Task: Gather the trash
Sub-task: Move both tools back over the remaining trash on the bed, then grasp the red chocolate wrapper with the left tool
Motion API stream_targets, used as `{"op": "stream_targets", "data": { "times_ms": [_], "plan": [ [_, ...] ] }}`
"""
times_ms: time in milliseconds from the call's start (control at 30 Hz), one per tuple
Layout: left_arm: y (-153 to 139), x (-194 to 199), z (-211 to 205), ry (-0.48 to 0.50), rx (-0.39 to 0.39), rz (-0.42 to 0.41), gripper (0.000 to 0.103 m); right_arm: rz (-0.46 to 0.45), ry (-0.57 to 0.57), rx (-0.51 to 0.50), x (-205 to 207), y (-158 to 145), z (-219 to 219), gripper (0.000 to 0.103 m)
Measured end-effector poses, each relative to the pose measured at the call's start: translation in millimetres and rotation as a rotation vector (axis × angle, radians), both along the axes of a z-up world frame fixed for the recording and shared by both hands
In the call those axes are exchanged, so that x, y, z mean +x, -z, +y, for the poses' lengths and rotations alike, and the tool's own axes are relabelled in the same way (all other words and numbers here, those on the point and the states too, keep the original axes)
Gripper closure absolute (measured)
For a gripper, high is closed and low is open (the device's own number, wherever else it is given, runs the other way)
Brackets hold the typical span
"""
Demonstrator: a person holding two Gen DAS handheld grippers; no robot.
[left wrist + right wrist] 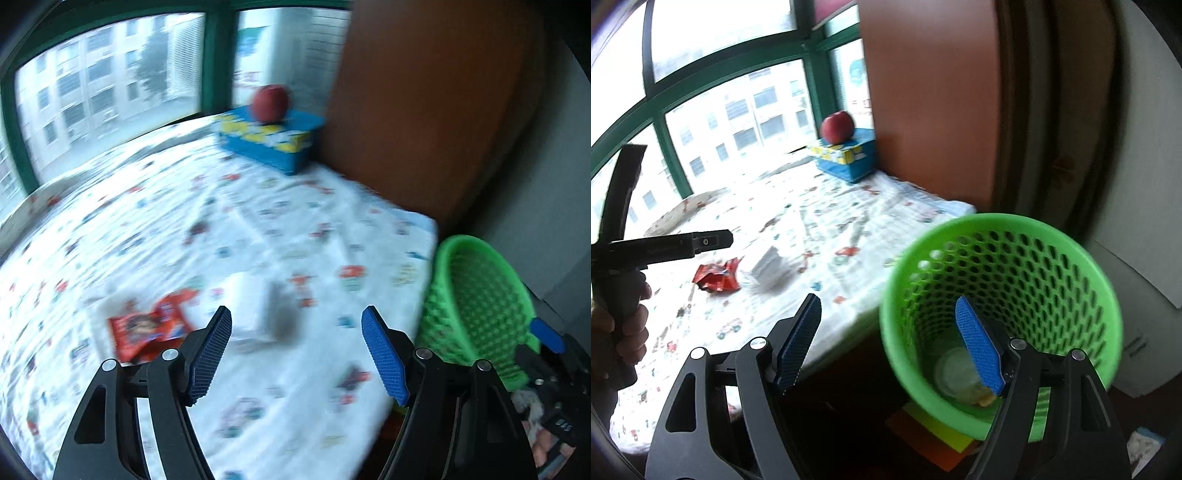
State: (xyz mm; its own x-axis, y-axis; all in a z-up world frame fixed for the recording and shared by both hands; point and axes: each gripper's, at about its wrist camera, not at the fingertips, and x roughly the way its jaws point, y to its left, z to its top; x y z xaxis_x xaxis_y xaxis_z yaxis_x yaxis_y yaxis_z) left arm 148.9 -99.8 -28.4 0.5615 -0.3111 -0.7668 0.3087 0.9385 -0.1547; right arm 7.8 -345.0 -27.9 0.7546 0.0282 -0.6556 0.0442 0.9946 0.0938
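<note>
A red snack wrapper [149, 328] lies crumpled on the patterned tablecloth, with a white crumpled paper [255, 310] beside it. My left gripper [297, 350] is open and empty, just short of the paper. A green mesh basket [1001, 295] stands off the table's right edge, with a pale cup-like thing [955, 373] and scraps at its bottom. My right gripper [890, 343] is open and empty at the basket's near rim, right finger over its mouth. The wrapper [716, 277], the paper [768, 271] and the left gripper body [665, 245] show in the right wrist view.
A blue tissue box [269, 138] with a red apple [269, 103] on top stands at the table's far corner by the window. A brown wooden panel [424, 110] rises at the right. The basket also shows in the left wrist view [476, 306]. Coloured papers [934, 432] lie under the basket.
</note>
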Motion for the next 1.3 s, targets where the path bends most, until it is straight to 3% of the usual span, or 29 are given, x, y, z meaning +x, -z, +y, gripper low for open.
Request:
{"op": "stream_targets", "data": {
  "times_ms": [333,500,800,1000,1167,1300],
  "plan": [
    [43.0,37.2,102.1,-0.257,0.046,0.094,0.023,0.011,-0.096,0.008,24.8,4.5,44.5,0.027],
    [65.4,52.8,118.4,-0.294,0.030,0.162,0.017,0.027,-0.123,0.013,38.1,9.5,58.1,0.027],
    [98.9,67.7,122.4,-0.316,-0.024,0.250,0.017,0.070,-0.152,0.017,54.4,25.9,71.5,0.027],
    [103.1,69.8,120.2,-0.305,-0.053,0.253,0.035,0.085,-0.173,0.019,65.1,32.7,81.7,0.027],
    [102.5,67.3,120.1,-0.287,-0.068,0.250,0.060,0.093,-0.189,0.013,71.1,35.9,90.3,0.027],
    [99.3,61.4,122.1,-0.279,-0.081,0.242,0.069,0.103,-0.201,0.022,77.5,39.8,96.7,0.027]
  ]
}}
